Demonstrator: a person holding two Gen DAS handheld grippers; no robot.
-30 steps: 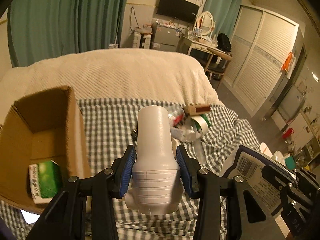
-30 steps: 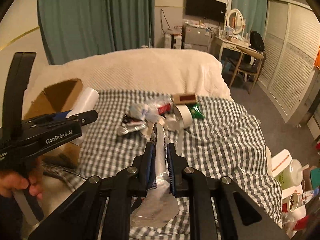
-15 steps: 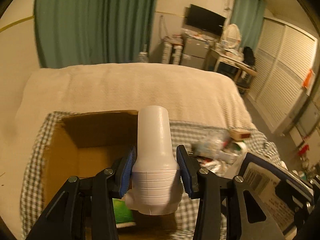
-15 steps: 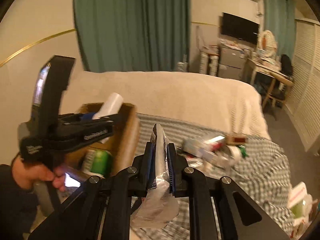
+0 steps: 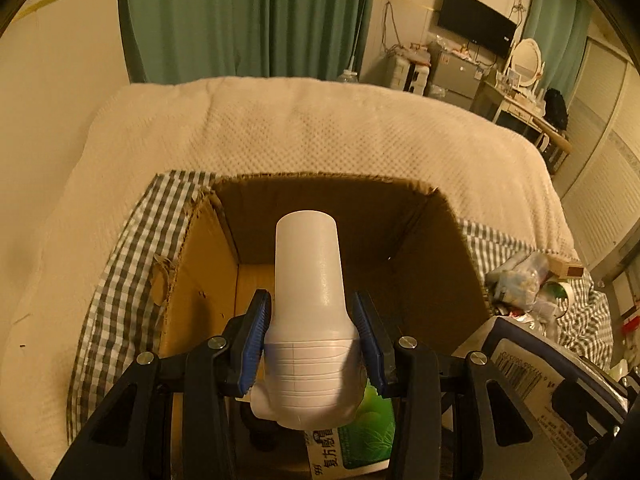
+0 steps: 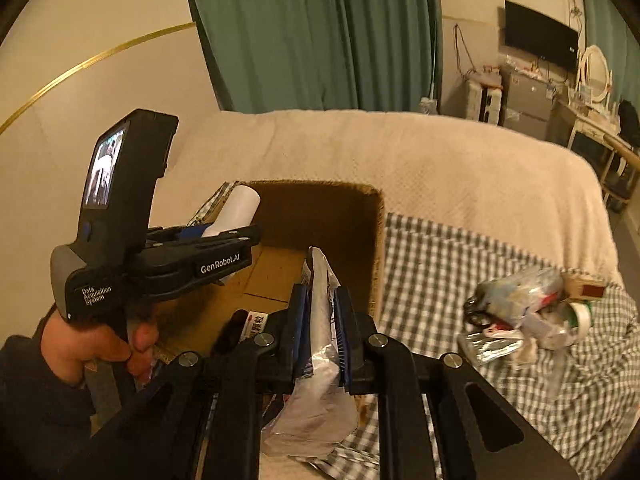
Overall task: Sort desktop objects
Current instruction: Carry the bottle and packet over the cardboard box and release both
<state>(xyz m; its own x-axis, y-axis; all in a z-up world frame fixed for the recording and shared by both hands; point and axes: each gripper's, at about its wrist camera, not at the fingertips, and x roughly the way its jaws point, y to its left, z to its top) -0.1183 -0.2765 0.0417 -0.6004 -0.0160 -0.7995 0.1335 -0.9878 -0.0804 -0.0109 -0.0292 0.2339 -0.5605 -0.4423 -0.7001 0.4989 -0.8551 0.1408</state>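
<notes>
My left gripper [image 5: 312, 340] is shut on a white plastic bottle [image 5: 308, 300] and holds it above the open cardboard box [image 5: 440, 240]. In the right wrist view the same bottle [image 6: 236, 208] pokes out of that gripper over the box [image 6: 372, 240]. A green-and-white medicine carton [image 5: 360, 436] lies on the box floor. My right gripper [image 6: 322, 340] is shut on a crinkled white foil packet [image 6: 320, 360], held near the box's front right side. A heap of loose items [image 6: 528, 312] lies on the checked cloth to the right.
The box stands on a grey checked cloth [image 6: 460, 272] over a cream quilt [image 5: 320, 128] on a bed. A hand [image 6: 92, 344] in a dark sleeve holds the left gripper's handle. Green curtains, a desk and a wardrobe stand behind.
Both grippers have swung left from the heap of items toward the box. The bottle now hangs over the box opening and the packet is at its near side. Neither grip has changed.
</notes>
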